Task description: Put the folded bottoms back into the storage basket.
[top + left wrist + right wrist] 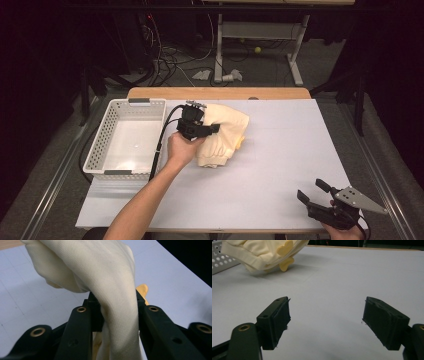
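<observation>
Left tongs (113,315) pinch bunched cream cloth (100,272), yellow trim showing.

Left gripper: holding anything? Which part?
The left gripper is shut on the cream cloth, pinching a gathered fold of it. The right gripper is open, empty.

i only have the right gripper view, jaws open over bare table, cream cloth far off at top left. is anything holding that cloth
Observer: Yes. The left gripper is shut on the cream cloth; a fold is pinched between its jaws in the left gripper view.
Operator: whats that white holey thing at my left edge
Observer: A white basket, sitting left of the cloth on the table; it looks empty.
Operator: and where am i on the table
Observer: The right gripper is at the near right corner, well apart from the cloth.
</observation>
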Demonstrator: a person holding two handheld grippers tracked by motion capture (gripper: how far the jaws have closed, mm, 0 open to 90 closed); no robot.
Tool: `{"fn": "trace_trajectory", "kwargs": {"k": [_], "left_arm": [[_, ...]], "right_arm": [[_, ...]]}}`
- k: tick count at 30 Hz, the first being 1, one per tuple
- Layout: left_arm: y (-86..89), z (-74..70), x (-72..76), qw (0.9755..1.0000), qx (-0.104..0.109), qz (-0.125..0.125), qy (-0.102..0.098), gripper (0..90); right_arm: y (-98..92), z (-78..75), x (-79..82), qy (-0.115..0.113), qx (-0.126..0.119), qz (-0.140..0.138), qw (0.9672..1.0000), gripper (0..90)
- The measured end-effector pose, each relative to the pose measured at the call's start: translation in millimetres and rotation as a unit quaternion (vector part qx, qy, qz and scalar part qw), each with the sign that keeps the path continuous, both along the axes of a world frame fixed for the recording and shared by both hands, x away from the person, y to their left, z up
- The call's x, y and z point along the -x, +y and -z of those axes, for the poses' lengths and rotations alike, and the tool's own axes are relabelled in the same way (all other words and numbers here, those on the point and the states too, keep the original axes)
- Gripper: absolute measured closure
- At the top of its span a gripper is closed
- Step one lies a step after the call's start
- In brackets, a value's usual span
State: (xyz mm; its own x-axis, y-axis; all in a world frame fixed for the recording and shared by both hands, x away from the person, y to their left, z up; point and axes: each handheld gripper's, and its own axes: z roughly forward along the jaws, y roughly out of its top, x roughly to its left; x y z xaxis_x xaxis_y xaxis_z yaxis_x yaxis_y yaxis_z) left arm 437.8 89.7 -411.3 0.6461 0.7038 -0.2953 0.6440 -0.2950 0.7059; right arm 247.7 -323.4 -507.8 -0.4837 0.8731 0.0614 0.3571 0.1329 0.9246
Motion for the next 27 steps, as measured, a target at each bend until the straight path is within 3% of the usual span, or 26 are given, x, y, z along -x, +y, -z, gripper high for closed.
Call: {"fn": "trace_trajectory", "kwargs": {"k": [18, 27], "left_arm": [[16.5, -15.9, 12.9, 0.9999, -0.001, 0.005, -0.013, 68.5], [27.5, -23.7, 19.7, 0.9998, 0.009, -0.001, -0.02, 68.4]], "right_arm": [[-0.3, 0.2, -0.3, 0.0, 0.0, 0.0, 1.0, 22.5], [0.2, 0.0, 0.3, -0.001, 0.002, 0.001, 1.0, 22.6]]}}
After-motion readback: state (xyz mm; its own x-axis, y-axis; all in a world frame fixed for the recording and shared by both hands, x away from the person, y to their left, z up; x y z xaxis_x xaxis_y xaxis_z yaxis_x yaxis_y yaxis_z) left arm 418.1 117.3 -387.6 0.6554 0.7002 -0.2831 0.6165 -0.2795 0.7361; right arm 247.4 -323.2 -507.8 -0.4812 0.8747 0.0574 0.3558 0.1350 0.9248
